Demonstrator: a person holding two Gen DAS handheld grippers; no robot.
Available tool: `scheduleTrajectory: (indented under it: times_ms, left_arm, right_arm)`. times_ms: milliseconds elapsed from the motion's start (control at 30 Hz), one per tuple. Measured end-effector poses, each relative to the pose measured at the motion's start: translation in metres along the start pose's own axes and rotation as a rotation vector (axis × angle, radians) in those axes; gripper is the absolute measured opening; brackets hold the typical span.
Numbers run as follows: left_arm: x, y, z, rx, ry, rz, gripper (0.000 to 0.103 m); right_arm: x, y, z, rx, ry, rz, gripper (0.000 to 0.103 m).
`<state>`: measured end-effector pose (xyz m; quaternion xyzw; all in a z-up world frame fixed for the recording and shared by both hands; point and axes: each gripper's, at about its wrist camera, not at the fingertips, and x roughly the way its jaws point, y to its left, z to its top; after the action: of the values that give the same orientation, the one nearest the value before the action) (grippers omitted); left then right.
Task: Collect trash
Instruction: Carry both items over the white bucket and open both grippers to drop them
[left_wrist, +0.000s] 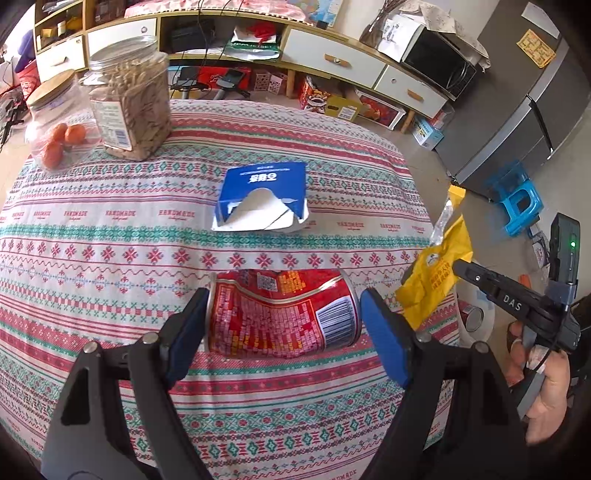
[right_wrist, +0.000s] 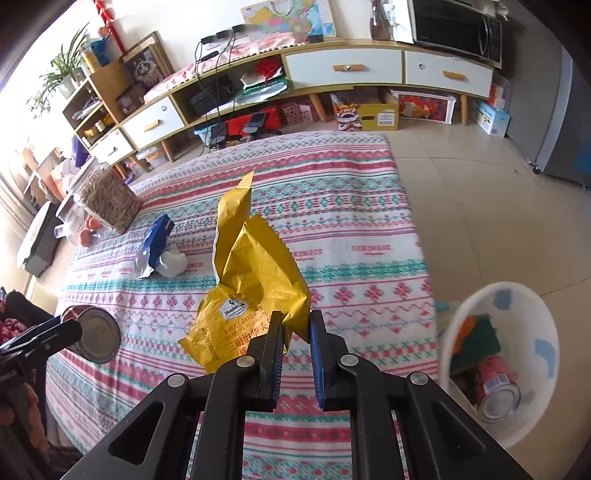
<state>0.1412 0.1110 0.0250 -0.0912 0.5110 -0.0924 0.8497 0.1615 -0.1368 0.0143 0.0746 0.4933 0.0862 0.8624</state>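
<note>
My left gripper (left_wrist: 284, 314) is shut on a dented red can (left_wrist: 280, 317), held end to end between the blue pads just above the patterned tablecloth (left_wrist: 110, 258). The can's end also shows in the right wrist view (right_wrist: 98, 334). My right gripper (right_wrist: 297, 328) is shut on a crumpled yellow snack wrapper (right_wrist: 255, 273) and holds it up over the table's right side; the wrapper shows in the left wrist view (left_wrist: 439, 269) too. A torn blue and white carton (left_wrist: 260, 197) lies flat mid-table.
A white bin (right_wrist: 517, 295) stands on the floor right of the table, holding a red can (right_wrist: 496, 387) and other scraps. A jar of biscuits (left_wrist: 129, 99) and a jar of oranges (left_wrist: 55, 122) stand at the table's far left. A blue stool (left_wrist: 517, 199) stands by the fridge.
</note>
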Motion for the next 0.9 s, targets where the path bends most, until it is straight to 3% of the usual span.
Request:
scheduleTrajectory:
  times_ms: [467,900]
  left_arm:
    - [0.007,-0.047,-0.002,0.078,-0.02,-0.047,0.082]
    - [0.021,-0.111,-0.013,0.182,-0.009,-0.117,0.082]
  right_arm:
    - [-0.046,-0.072,-0.022,0.078,-0.031,-0.071,0.014]
    - [-0.08,-0.177,-0.055,0.227,-0.036,-0.221,0.015]
